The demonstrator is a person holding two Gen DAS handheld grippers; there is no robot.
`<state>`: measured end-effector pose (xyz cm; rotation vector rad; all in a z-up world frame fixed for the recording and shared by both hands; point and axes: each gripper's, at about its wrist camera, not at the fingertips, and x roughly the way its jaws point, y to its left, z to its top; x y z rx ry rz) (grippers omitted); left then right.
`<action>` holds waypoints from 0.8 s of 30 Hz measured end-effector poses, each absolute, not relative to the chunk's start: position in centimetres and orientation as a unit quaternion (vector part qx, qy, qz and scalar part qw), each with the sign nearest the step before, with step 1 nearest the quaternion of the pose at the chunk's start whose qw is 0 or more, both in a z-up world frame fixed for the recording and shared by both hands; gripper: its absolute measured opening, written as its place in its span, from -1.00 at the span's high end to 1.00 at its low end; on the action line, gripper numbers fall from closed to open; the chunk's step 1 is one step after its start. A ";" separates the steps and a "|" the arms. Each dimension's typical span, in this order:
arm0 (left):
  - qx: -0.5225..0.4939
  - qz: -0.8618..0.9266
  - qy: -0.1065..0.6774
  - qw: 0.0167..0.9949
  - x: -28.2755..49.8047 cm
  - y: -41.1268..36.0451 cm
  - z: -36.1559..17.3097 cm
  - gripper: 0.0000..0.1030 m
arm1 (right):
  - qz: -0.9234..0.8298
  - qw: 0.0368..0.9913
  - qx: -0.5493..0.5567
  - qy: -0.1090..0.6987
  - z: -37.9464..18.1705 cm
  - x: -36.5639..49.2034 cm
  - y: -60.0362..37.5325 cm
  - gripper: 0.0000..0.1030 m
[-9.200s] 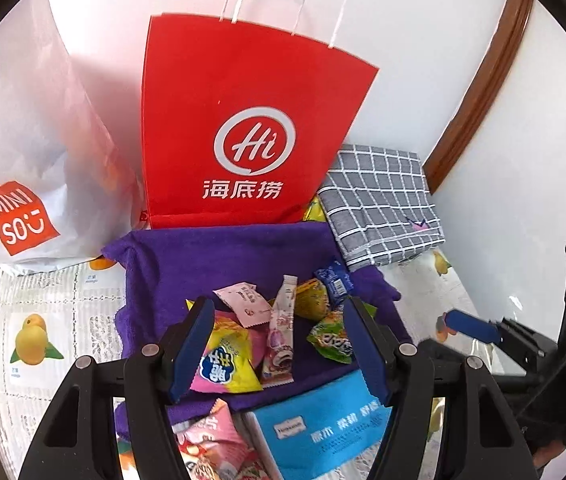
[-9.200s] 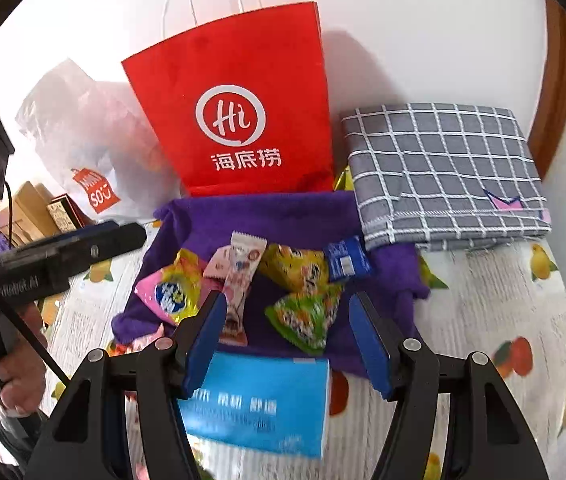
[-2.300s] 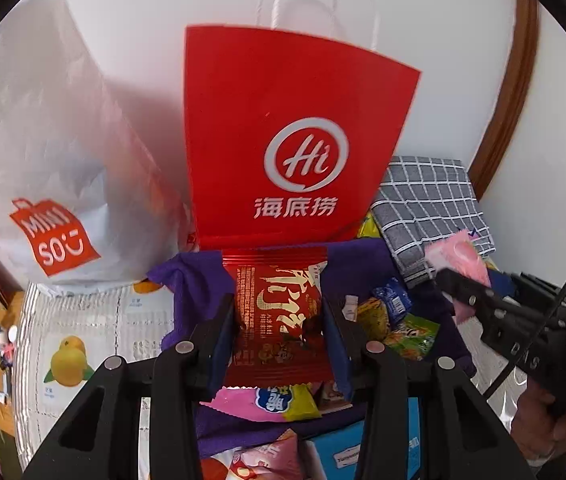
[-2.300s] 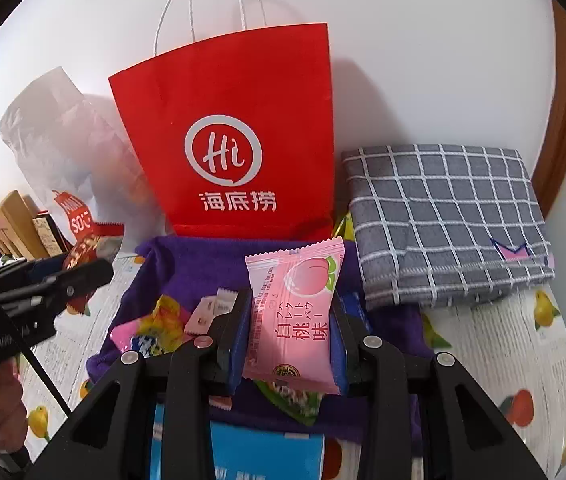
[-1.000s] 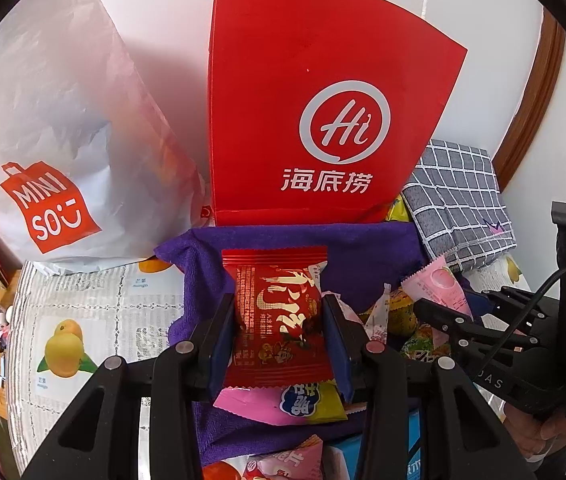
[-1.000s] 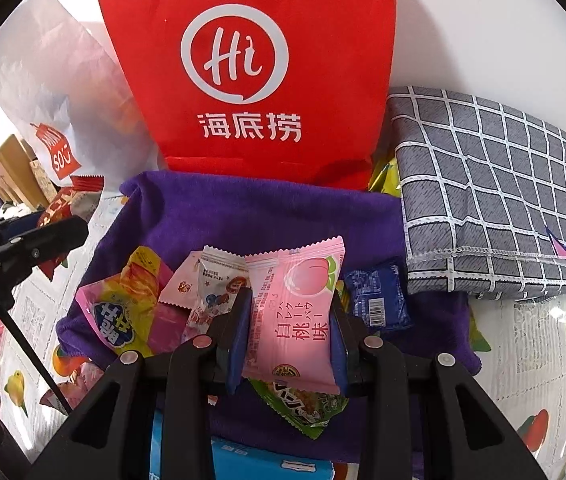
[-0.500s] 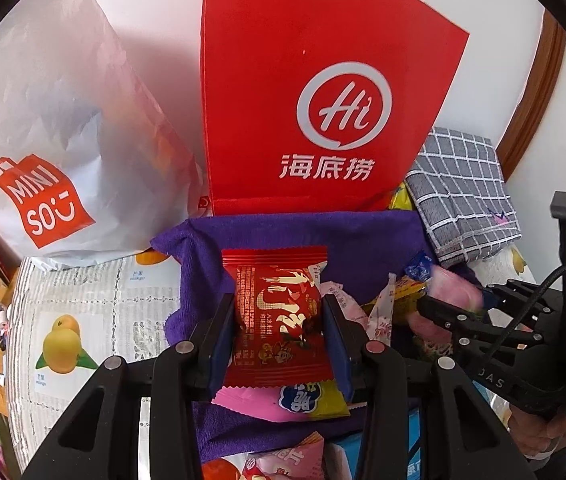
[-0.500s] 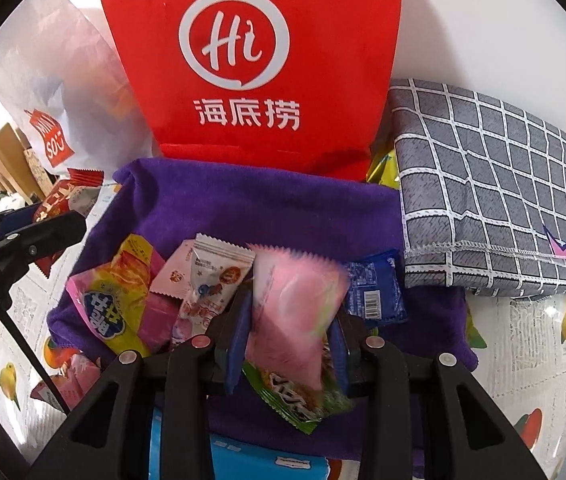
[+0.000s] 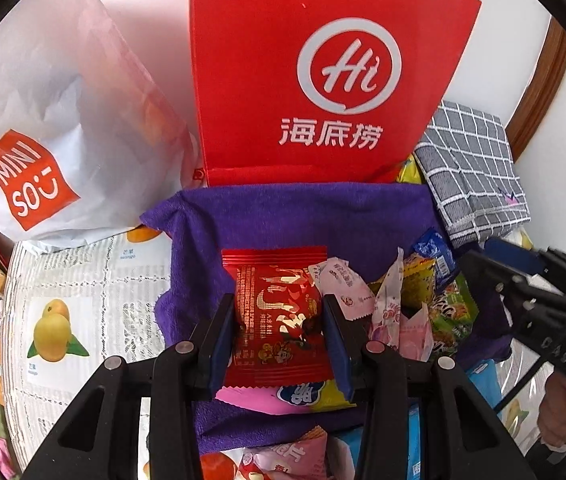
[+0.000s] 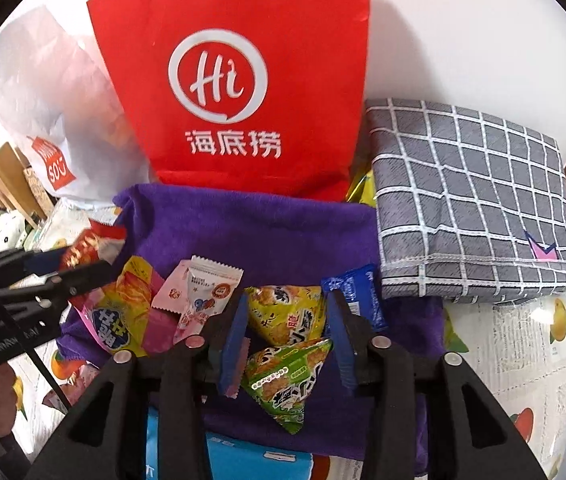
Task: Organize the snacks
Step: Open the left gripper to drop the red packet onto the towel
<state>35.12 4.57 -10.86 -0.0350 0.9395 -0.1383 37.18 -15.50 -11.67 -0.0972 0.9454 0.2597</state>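
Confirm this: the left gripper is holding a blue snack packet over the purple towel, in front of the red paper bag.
Not quite. The packet in the left gripper is a red snack packet, not blue; the left wrist view shows it clamped between the pads, over the purple towel and in front of the red paper bag.

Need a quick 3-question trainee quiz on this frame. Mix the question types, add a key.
1. Multiple choice: what is clamped in the left gripper?
A. a red snack packet
B. a blue biscuit packet
C. a white shopping bag

2. True or false: the red paper bag stands upright behind the purple towel.

3. Fill in: in the right wrist view, the folded checked cloth lies to the ___ of the red paper bag.

Key: 1 A; 2 true; 3 right.
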 end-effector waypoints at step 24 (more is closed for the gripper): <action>-0.026 -0.094 0.470 0.877 35.4 3.8 -11.6 0.20 | 0.123 0.884 -0.049 0.448 -11.3 36.7 -15.6 -0.08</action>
